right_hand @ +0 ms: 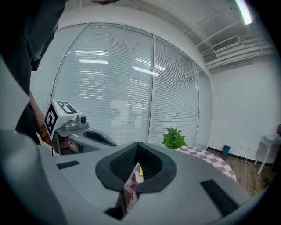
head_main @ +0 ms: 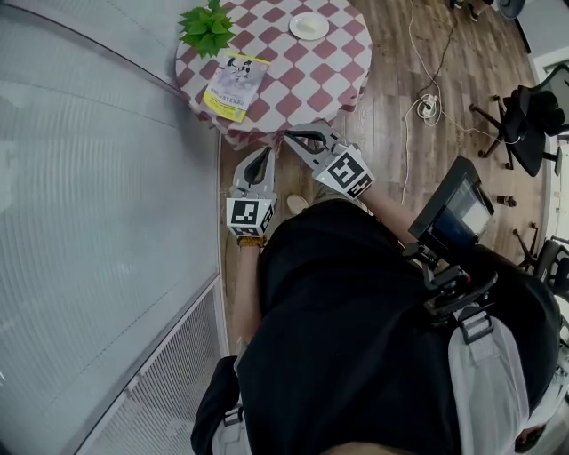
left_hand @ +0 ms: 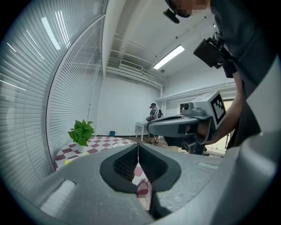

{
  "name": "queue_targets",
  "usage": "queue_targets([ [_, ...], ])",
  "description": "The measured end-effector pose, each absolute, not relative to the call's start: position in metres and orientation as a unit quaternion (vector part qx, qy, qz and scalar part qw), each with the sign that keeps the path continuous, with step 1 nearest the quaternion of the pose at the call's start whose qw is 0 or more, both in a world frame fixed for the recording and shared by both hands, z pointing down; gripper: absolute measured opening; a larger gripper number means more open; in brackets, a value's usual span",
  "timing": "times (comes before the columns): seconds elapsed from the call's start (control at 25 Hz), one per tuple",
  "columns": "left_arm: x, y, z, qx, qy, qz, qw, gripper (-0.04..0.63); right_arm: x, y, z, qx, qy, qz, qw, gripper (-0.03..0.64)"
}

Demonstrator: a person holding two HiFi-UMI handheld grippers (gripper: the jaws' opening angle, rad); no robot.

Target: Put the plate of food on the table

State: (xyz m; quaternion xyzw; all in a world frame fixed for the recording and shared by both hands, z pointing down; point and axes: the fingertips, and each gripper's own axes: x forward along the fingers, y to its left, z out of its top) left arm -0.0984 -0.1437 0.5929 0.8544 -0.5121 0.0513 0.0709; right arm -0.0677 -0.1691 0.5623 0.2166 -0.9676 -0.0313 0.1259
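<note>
A white plate of food (head_main: 308, 26) rests on the far side of a round table (head_main: 302, 84) covered in a red-and-white checked cloth. My left gripper (head_main: 266, 152) and right gripper (head_main: 290, 135) hover side by side just short of the table's near edge, well apart from the plate. Both are shut with nothing between the jaws. In the left gripper view the left gripper (left_hand: 138, 144) has its jaws pressed together, and the right gripper (left_hand: 175, 125) crosses in front. In the right gripper view the right gripper (right_hand: 138, 143) is likewise closed and empty. Neither gripper view shows the plate.
A potted green plant (head_main: 206, 27) and a yellow-edged booklet (head_main: 236, 84) sit on the table's left side. Window blinds (head_main: 98, 178) run along the left. A power strip with cables (head_main: 428, 107) lies on the wooden floor, beside an office chair (head_main: 529, 120). A person (left_hand: 153, 112) stands far back.
</note>
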Motion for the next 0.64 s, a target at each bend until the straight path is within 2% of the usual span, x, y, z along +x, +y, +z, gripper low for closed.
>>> queue_targets([
  [0.64, -0.084, -0.147, 0.601, 0.868, -0.488, 0.050, 0.079, 0.008, -0.059, -0.182, 0.565, 0.241, -0.960, -0.027, 0.139, 0.011],
])
